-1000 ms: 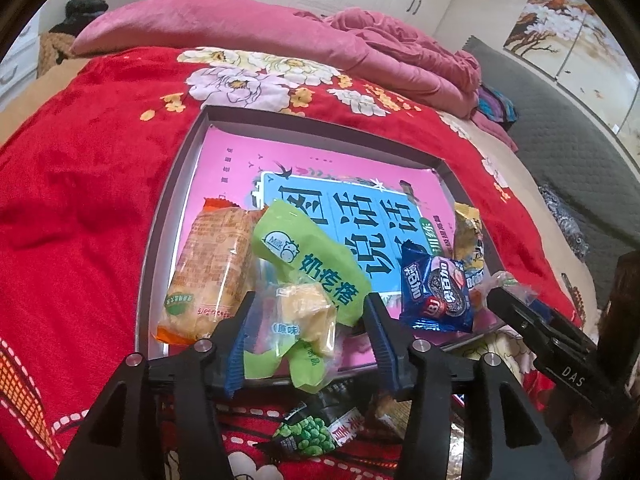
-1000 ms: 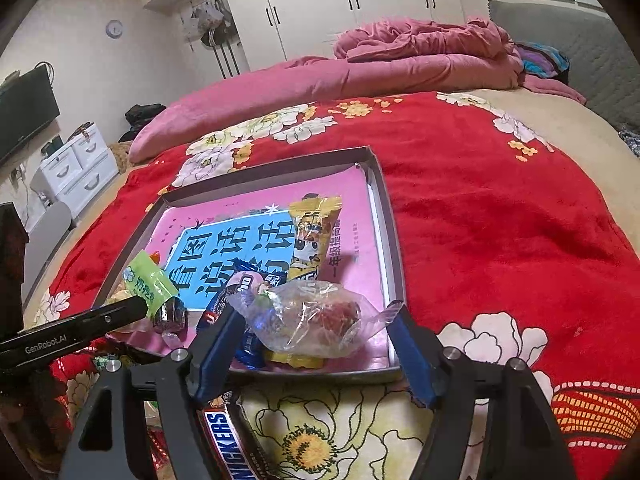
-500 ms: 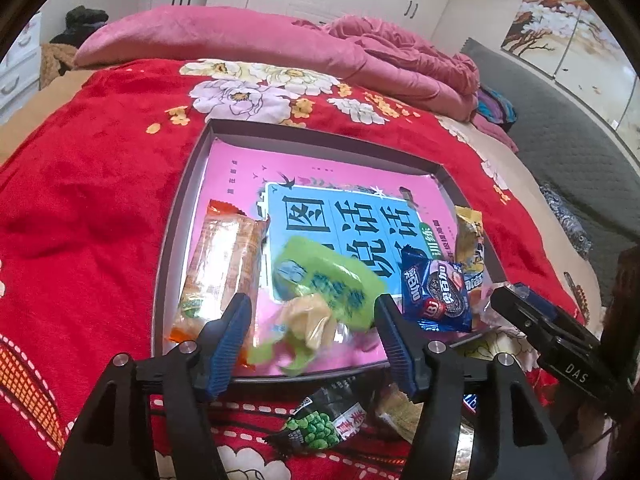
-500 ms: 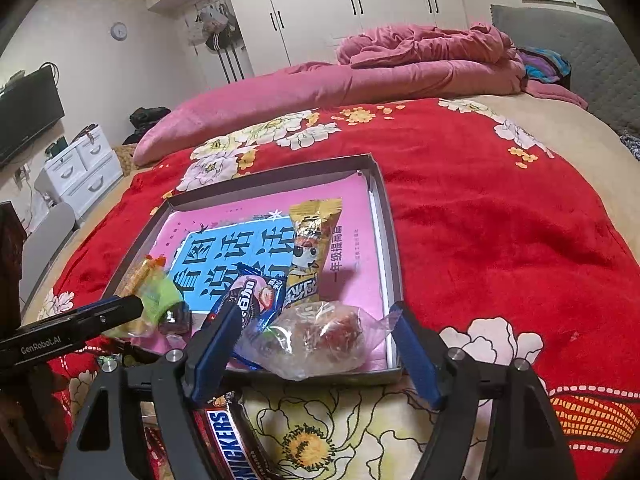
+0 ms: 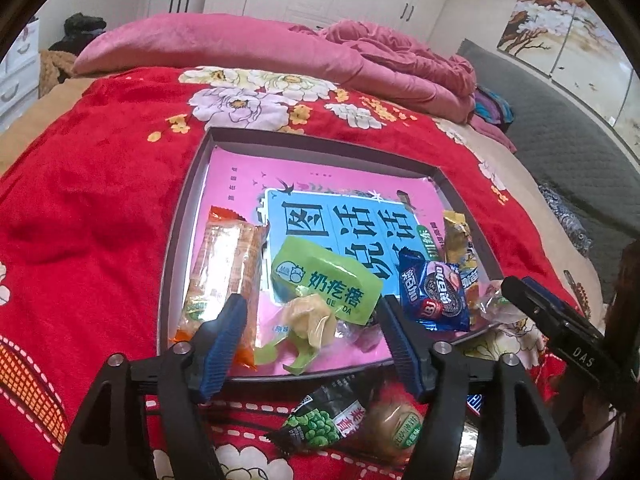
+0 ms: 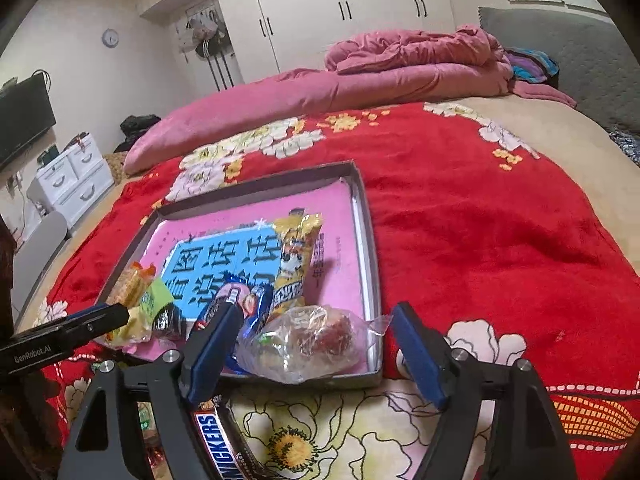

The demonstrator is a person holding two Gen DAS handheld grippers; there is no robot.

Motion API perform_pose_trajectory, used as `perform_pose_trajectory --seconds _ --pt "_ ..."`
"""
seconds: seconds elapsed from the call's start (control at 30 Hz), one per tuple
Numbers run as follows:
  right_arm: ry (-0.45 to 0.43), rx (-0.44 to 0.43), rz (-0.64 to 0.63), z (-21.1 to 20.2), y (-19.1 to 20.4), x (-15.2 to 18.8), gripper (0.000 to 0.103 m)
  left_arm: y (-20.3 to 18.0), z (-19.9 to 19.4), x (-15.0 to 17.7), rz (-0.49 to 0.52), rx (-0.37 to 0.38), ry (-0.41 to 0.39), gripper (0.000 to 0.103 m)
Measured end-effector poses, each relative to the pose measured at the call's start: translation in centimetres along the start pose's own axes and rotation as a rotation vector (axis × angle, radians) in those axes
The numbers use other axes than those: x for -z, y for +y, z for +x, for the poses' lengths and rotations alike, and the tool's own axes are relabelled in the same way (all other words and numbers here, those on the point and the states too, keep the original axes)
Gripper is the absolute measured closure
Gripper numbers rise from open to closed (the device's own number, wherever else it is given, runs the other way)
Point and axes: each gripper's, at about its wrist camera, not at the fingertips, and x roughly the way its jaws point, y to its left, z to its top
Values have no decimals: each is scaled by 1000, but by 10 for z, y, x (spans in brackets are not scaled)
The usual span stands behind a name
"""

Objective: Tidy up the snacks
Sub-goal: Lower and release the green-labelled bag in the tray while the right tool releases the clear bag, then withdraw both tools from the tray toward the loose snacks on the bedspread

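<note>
Snacks lie along the near edge of a shallow grey tray (image 5: 182, 216) lined with a pink and blue sheet, set on a red floral blanket (image 5: 92, 184). Left to right: an orange wafer pack (image 5: 224, 268), a green milk-candy pack (image 5: 324, 280), a blue cookie pack (image 5: 436, 292), a yellow bar (image 6: 296, 260). The left gripper (image 5: 310, 344), jaws opening, has released the green pack; its pads are clear of it. The right gripper (image 6: 316, 356), jaws opening, straddles a clear bag (image 6: 308, 340) resting in the tray's near right corner, untouched. A pea packet (image 5: 324, 424) and a Snickers bar (image 6: 220, 440) lie outside, nearer.
</note>
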Motion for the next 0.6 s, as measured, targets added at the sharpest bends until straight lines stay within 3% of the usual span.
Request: perform_pose_trajectory --seconds 0.13,0.6 --pt "-33 -16 -4 -6 1 -3 20 -1 -6 -1 8 6 -23 29" --pt "-69 -43 -33 -18 6 -3 18 -2 -20 3 29 -11 -47 27"
